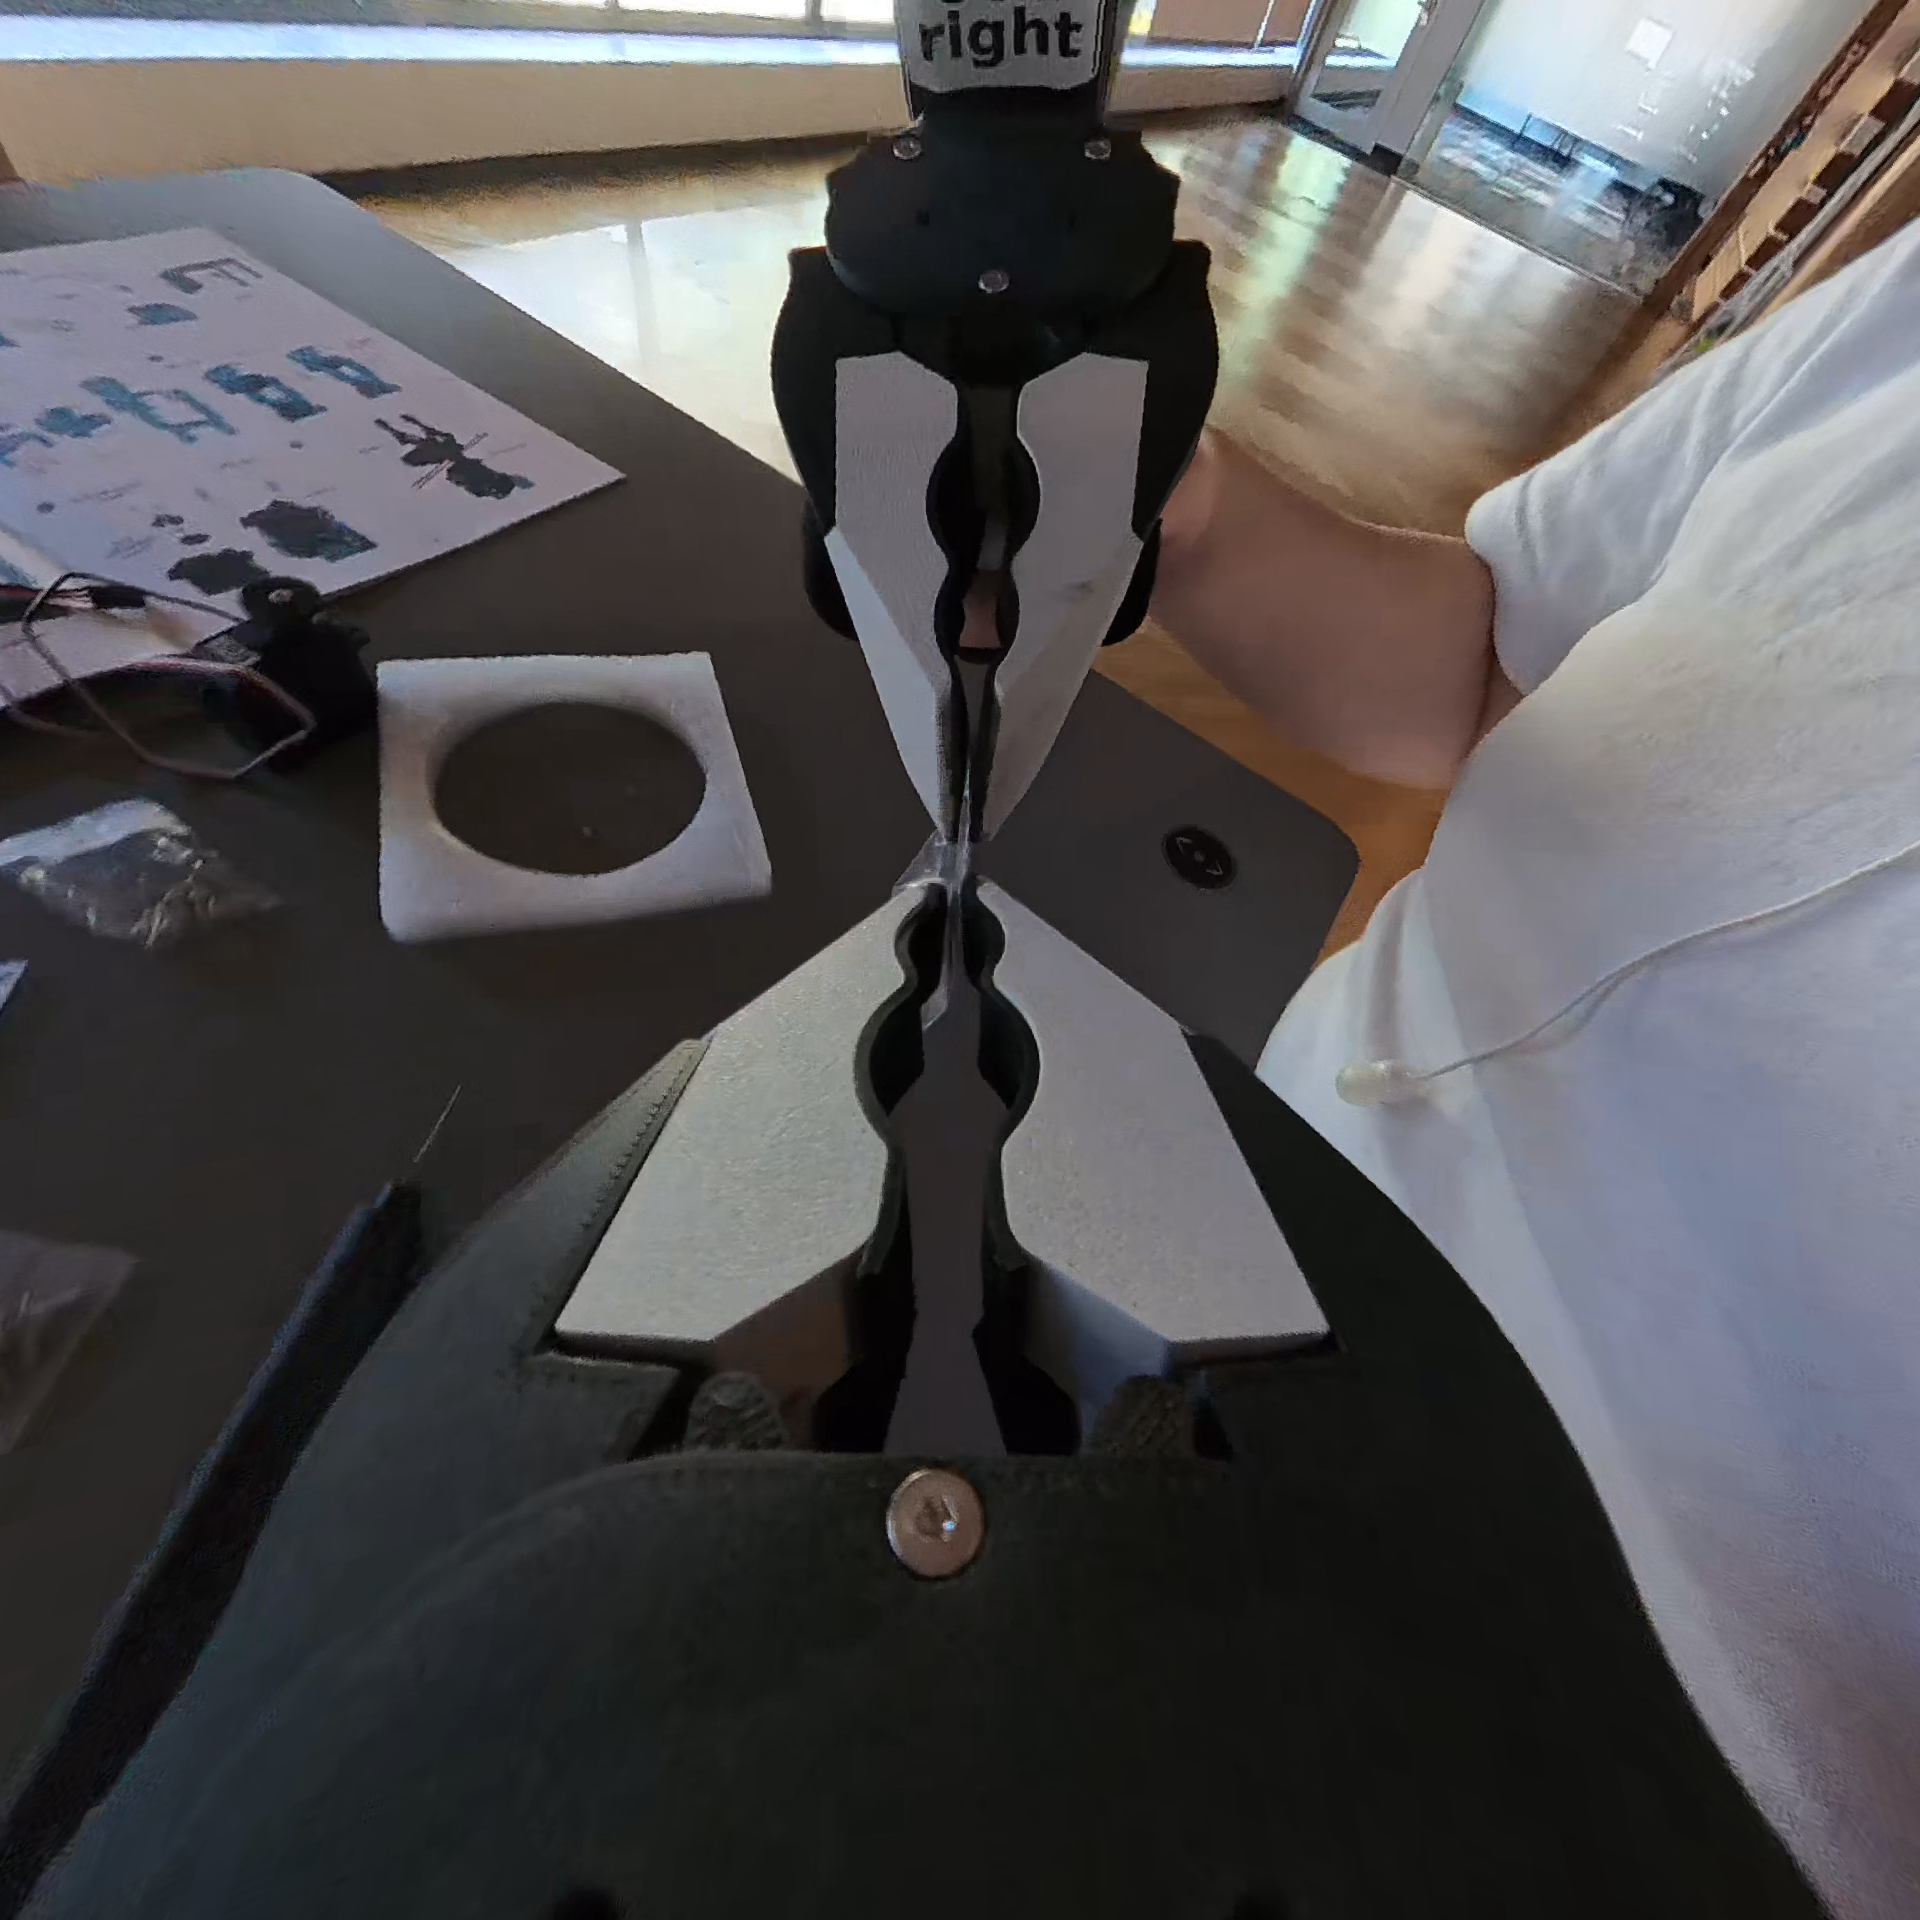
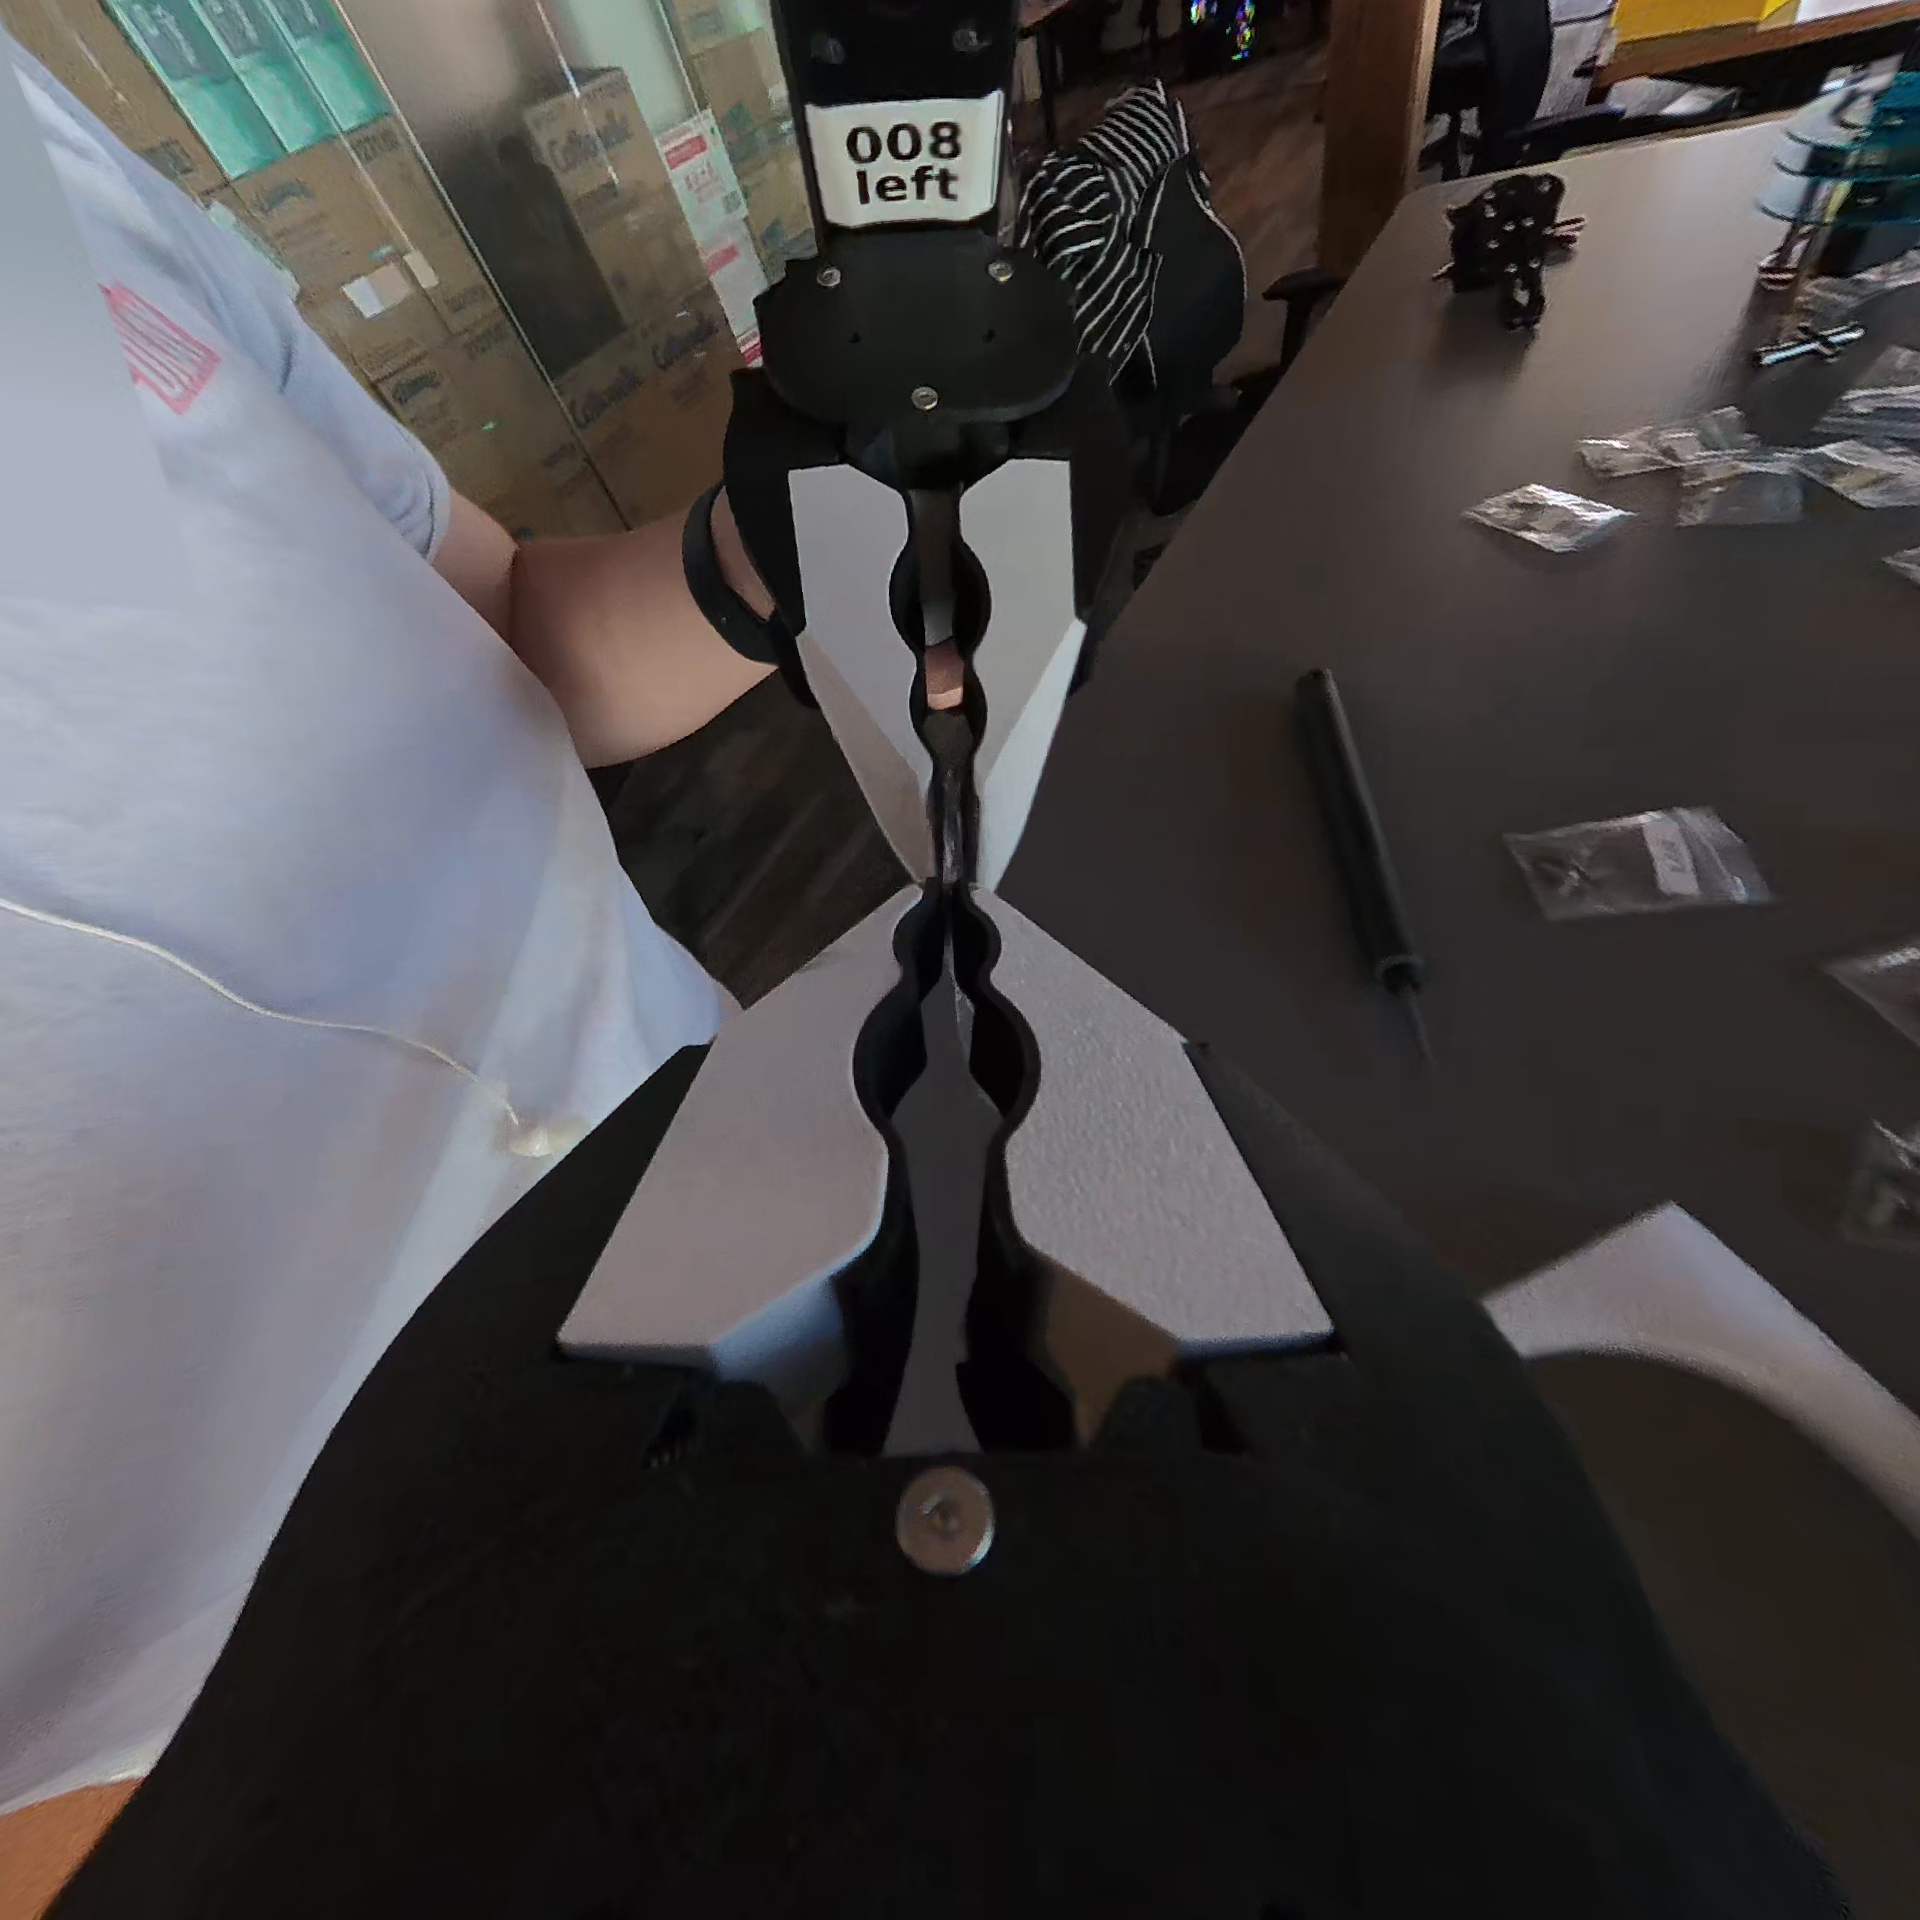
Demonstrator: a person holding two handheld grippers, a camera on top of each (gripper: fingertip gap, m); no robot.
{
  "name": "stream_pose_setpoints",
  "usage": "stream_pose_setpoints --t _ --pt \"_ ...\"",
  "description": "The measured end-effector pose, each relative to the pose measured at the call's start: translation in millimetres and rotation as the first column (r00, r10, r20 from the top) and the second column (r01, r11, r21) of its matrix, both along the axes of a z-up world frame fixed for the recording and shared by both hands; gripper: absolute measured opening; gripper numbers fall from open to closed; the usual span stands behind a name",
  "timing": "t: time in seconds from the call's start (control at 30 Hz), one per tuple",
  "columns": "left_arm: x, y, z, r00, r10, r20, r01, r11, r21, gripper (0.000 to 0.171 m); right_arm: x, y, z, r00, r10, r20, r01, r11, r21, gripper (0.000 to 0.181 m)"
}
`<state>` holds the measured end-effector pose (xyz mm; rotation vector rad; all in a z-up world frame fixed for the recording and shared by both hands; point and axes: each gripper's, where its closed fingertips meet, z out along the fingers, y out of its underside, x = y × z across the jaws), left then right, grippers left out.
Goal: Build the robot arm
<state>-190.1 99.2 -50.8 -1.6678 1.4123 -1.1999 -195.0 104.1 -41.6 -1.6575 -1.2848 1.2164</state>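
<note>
My two grippers face each other tip to tip above the near edge of a dark table (image 1: 1091,790). In the left wrist view my left gripper (image 1: 951,896) is shut, and a small clear plastic bag (image 1: 932,868) is pinched at its tips. My right gripper (image 1: 961,829) comes from the far side, also shut on the same bag. In the right wrist view my right gripper (image 2: 951,896) is shut, and the left gripper (image 2: 956,868) opposite holds the crumpled bag (image 2: 953,816) between its white fingers (image 2: 1023,727). Most of the bag is hidden.
A white foam square with a round hole (image 1: 416,810), a black servo with wires (image 1: 301,665), a printed sheet (image 1: 260,416) and small bags (image 1: 125,868) lie to the left. A black screwdriver (image 2: 1351,821) and more bags (image 2: 1636,862) show in the right wrist view. A person's white shirt (image 1: 1662,935) is close by. Only a small space, under 4 cm, lies between the two pairs of fingers.
</note>
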Motion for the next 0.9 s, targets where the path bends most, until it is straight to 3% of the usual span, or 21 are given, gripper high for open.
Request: stream_pose_setpoints --t 0.27,0.57,0.67,0.9 --pt "-97.3 -2.1 6.1 0.997 0.067 0.027 -0.068 0.997 0.039 0.000 -100.4 -2.1 4.0 0.999 0.035 0.012 -0.035 0.999 -0.012 0.000" --pt "-245.1 7.0 11.1 0.999 -0.024 0.022 0.024 1.000 0.016 0.000 -241.0 7.3 11.1 0.994 -0.055 -0.090 0.057 0.998 0.021 0.000" --pt "-288.5 26.0 14.6 0.999 -0.026 0.020 0.025 0.998 0.062 0.000 -284.9 23.2 15.3 0.988 -0.071 -0.137 0.071 0.997 -0.003 0.000" --pt "-371.9 74.7 32.3 0.996 0.015 0.088 -0.016 1.000 0.008 0.008 -363.8 71.4 36.9 0.977 -0.046 -0.206 0.039 0.998 -0.038 0.000"
